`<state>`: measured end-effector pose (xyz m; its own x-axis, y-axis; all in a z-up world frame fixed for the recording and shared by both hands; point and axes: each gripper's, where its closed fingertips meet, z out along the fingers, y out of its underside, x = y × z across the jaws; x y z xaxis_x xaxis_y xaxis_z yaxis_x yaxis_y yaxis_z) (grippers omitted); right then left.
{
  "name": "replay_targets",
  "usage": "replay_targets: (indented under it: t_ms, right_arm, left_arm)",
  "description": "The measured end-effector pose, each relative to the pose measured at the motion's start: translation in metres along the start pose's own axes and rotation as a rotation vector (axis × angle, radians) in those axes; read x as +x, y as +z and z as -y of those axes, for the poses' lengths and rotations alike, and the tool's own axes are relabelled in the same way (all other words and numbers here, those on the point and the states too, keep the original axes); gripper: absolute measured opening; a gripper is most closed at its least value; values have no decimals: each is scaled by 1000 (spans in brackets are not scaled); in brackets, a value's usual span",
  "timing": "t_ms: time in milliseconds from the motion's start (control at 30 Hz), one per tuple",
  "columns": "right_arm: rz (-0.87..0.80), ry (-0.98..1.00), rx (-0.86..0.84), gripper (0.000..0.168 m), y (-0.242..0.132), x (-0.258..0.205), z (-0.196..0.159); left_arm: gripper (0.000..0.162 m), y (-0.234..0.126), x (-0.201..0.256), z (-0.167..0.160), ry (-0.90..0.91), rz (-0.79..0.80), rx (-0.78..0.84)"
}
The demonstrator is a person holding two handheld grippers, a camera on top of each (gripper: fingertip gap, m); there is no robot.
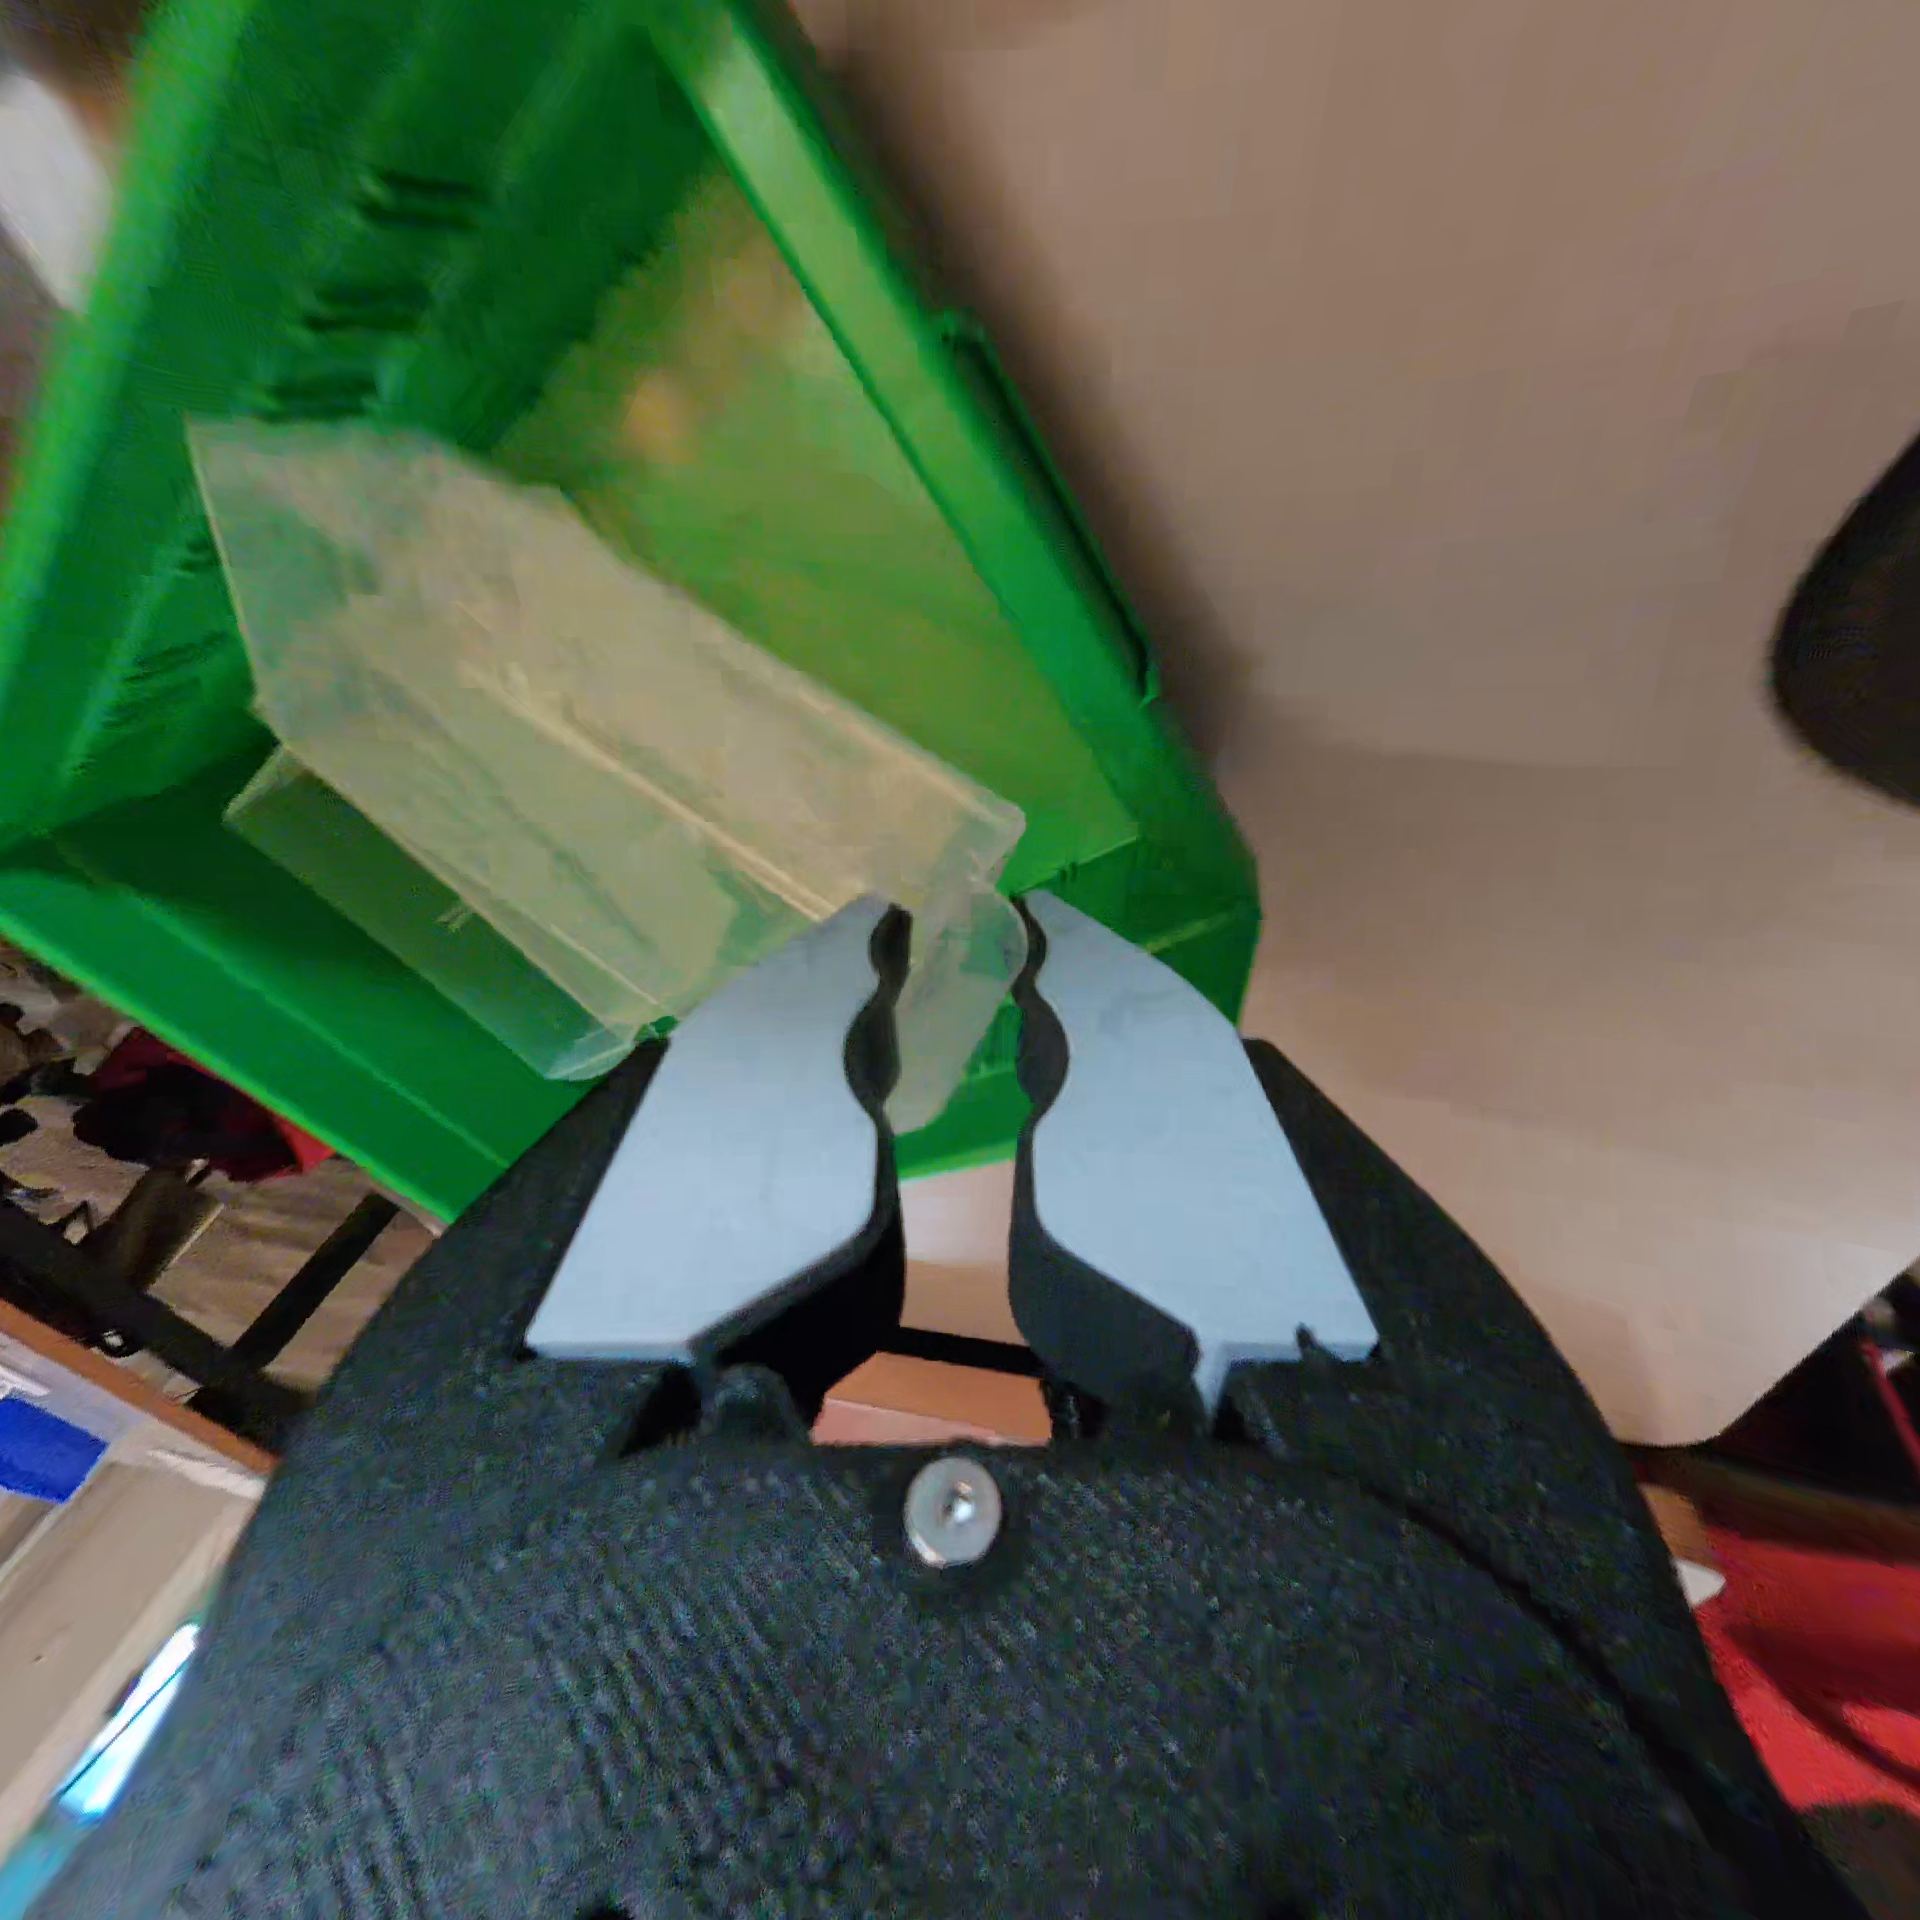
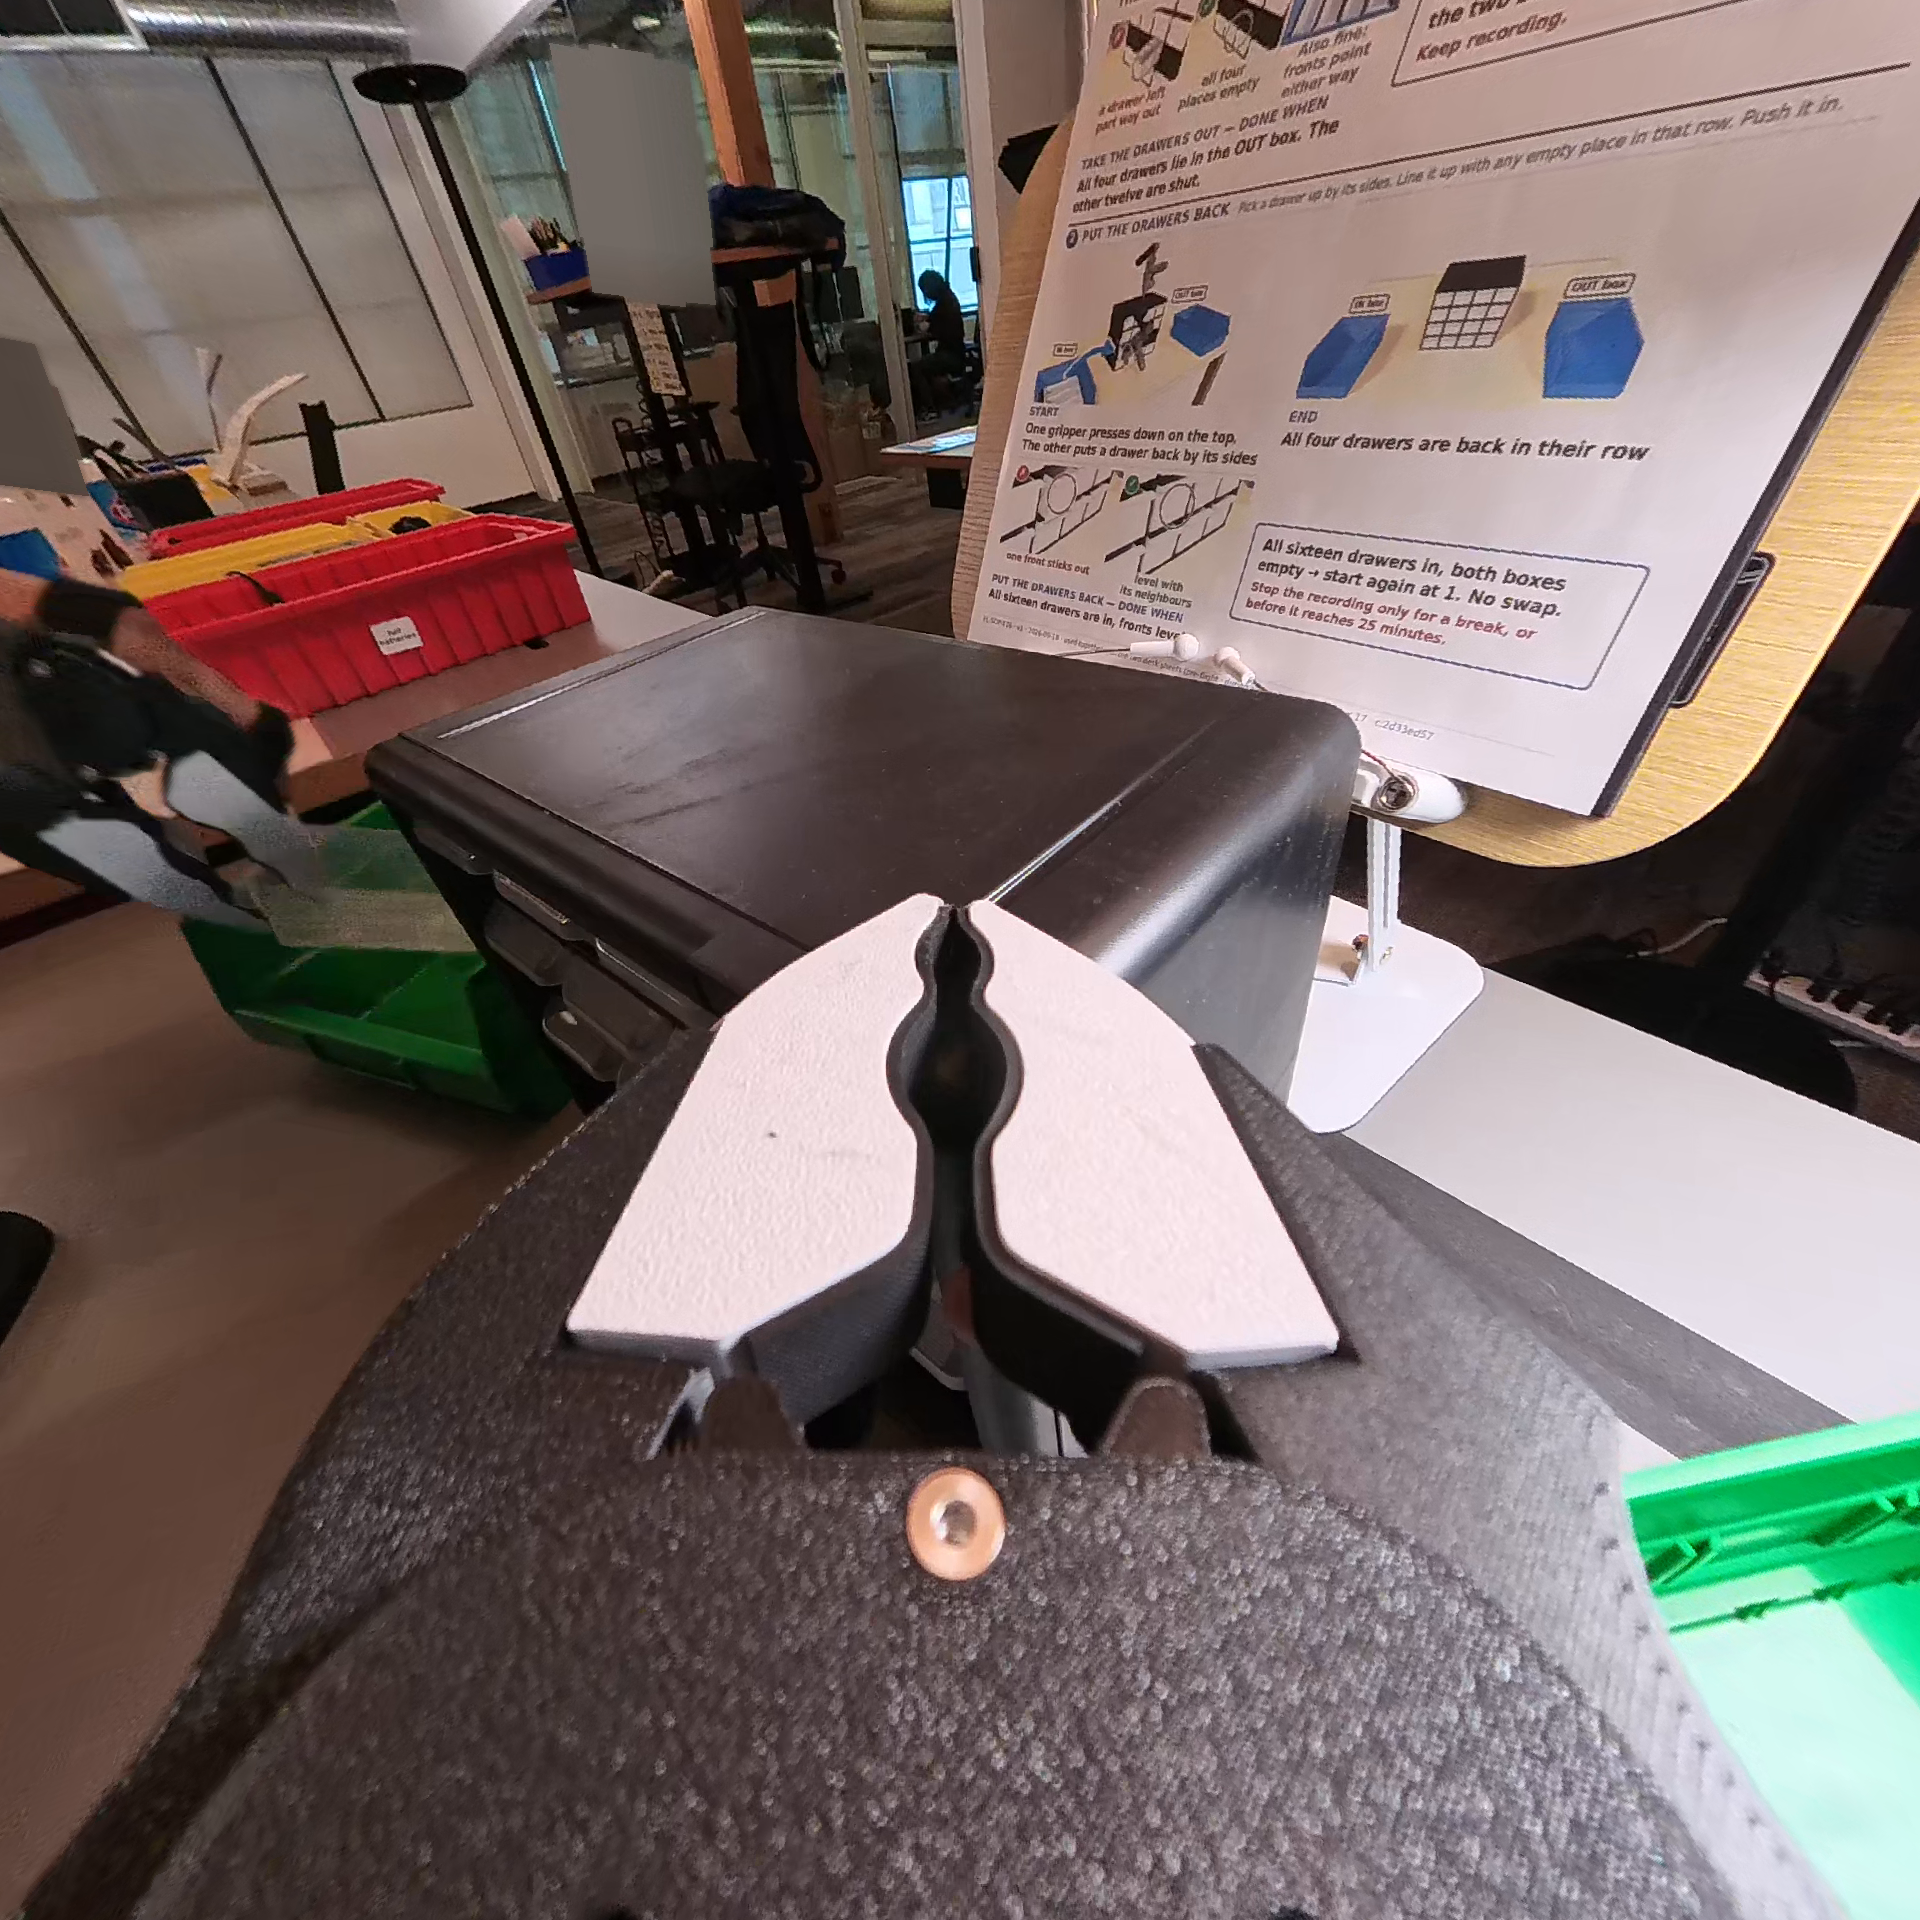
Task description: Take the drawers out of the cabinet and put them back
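Observation:
My left gripper (image 1: 961,925) is shut on the front tab of a translucent drawer (image 1: 582,707) and holds it tilted over a green bin (image 1: 208,312). Another translucent drawer (image 1: 748,436) lies inside that bin. In the right wrist view the left gripper (image 2: 239,842) and its drawer (image 2: 353,883) hang above the green bin (image 2: 384,1018), just left of the black cabinet (image 2: 831,769). My right gripper (image 2: 956,914) is shut and empty, its tips over the near edge of the cabinet's top. Dark drawer fronts (image 2: 582,956) show on the cabinet's left face.
A second green bin (image 2: 1787,1621) is at the lower right. An instruction board (image 2: 1455,416) on a white stand (image 2: 1392,997) rises behind the cabinet. Red and yellow bins (image 2: 364,603) sit on a far table. A dark object (image 1: 1860,644) lies on the tabletop.

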<state>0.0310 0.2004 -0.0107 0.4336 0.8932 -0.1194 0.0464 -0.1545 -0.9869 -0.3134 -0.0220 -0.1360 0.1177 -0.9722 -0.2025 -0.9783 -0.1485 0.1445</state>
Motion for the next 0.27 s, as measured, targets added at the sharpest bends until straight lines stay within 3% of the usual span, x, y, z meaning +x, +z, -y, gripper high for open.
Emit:
replay_targets:
  t_ms: [167,267]
  right_arm:
    - [-3,-7,-4,0,0,0,0]
    - [-4,-8,-4,0,0,0,0]
  left_arm:
    - [15,-65,13,38,-126,0,189]
    - [15,-90,29,77,-188,-67,311]
